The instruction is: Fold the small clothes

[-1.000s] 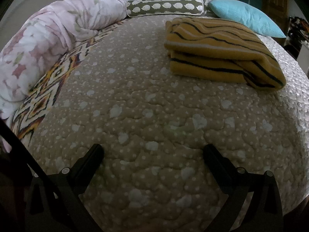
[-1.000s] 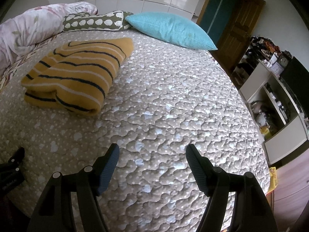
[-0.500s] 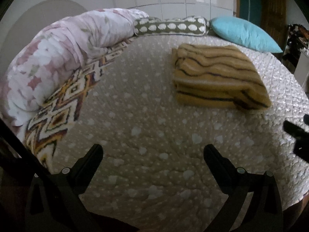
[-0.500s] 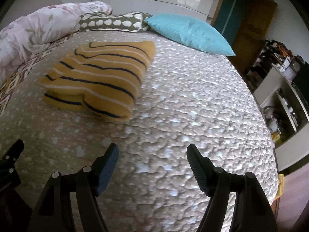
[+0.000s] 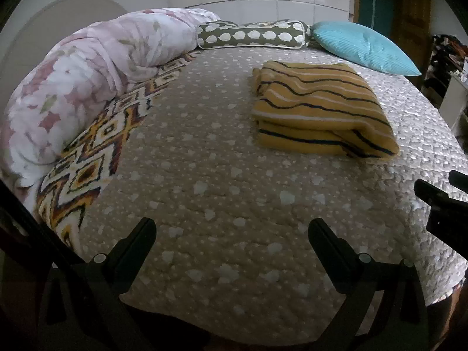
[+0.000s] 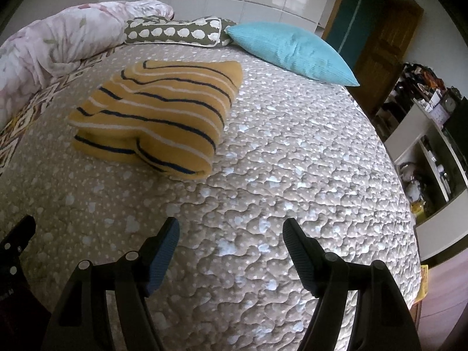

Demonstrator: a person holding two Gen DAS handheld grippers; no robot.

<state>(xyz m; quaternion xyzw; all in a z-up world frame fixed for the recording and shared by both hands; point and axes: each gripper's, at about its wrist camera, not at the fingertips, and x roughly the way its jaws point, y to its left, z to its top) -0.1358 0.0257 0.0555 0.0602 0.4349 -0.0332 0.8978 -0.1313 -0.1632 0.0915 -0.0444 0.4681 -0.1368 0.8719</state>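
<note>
A yellow garment with dark and white stripes (image 5: 318,108) lies folded in a neat stack on the beige quilted bed (image 5: 204,175). It also shows in the right wrist view (image 6: 158,117). My left gripper (image 5: 232,228) is open and empty, above the bed's near part, well short of the garment. My right gripper (image 6: 231,228) is open and empty, also back from the garment, which lies ahead and to its left. The right gripper's body shows at the right edge of the left wrist view (image 5: 441,207).
A floral duvet (image 5: 87,73) and a zigzag-patterned blanket (image 5: 87,158) line the bed's left side. A green patterned bolster (image 5: 251,33) and a turquoise pillow (image 6: 289,52) lie at the head. Shelves with clutter (image 6: 430,152) stand to the right of the bed.
Both grippers have drawn back and up from the bed, so the folded garment looks smaller and farther away. The garment itself has not moved. Both grippers stay open.
</note>
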